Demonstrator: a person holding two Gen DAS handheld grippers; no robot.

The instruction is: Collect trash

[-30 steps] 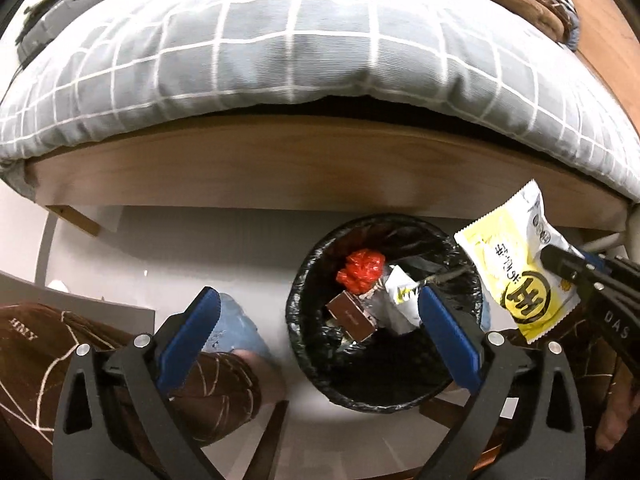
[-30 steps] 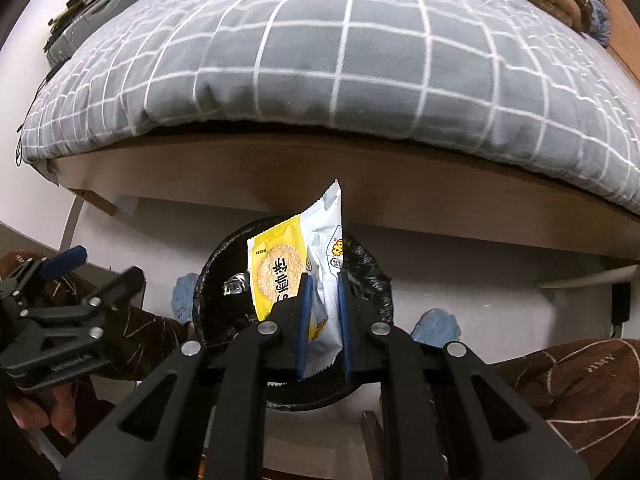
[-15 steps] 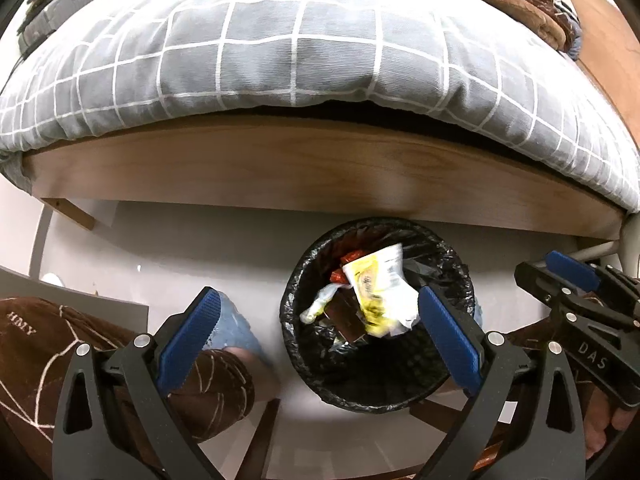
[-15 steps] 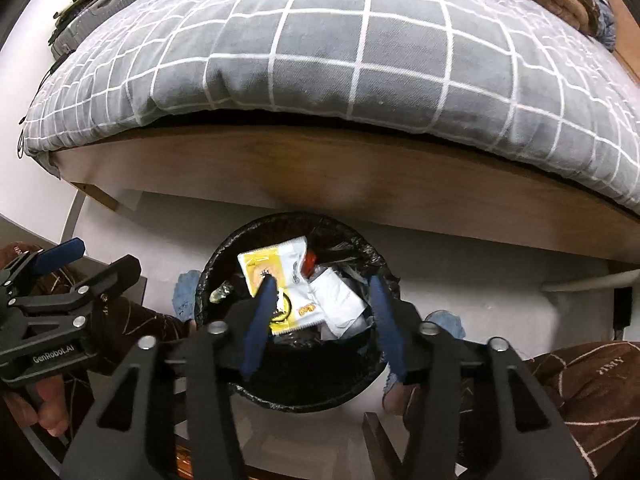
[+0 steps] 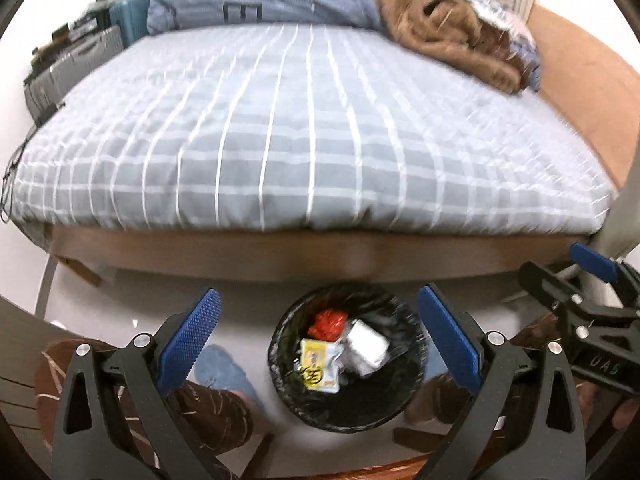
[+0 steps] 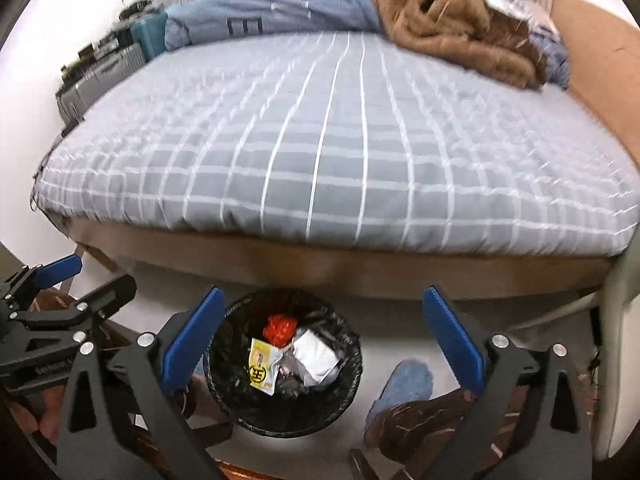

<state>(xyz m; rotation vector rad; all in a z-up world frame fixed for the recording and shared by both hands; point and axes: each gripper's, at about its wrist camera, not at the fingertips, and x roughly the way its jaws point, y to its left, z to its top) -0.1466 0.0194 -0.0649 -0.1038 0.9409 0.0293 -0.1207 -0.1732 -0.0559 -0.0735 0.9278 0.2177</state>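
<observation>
Below the grey checked bed (image 5: 304, 140), the yellow wrapper (image 5: 319, 365) lies in the bin (image 5: 348, 412), between my left gripper (image 5: 320, 344)'s wide jaws; my right gripper (image 6: 322, 340) gapes too, "DAS" printed.

trash bin (image 5: 416, 376) mouth unobstructed from above, bed frame (image 5: 320, 254) just behind

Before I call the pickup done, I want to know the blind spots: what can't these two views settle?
- Bin bottom: dark liner, hidden beneath the yellow wrapper in both views.
- Floor under the bed frame: shadowed and blurred, both views.
- Quilt: motion blur; small scraps wouldn't show.
- Floor nearest the person: cut off by each frame's lower edge and covered by the open left gripper and open right gripper.
</observation>
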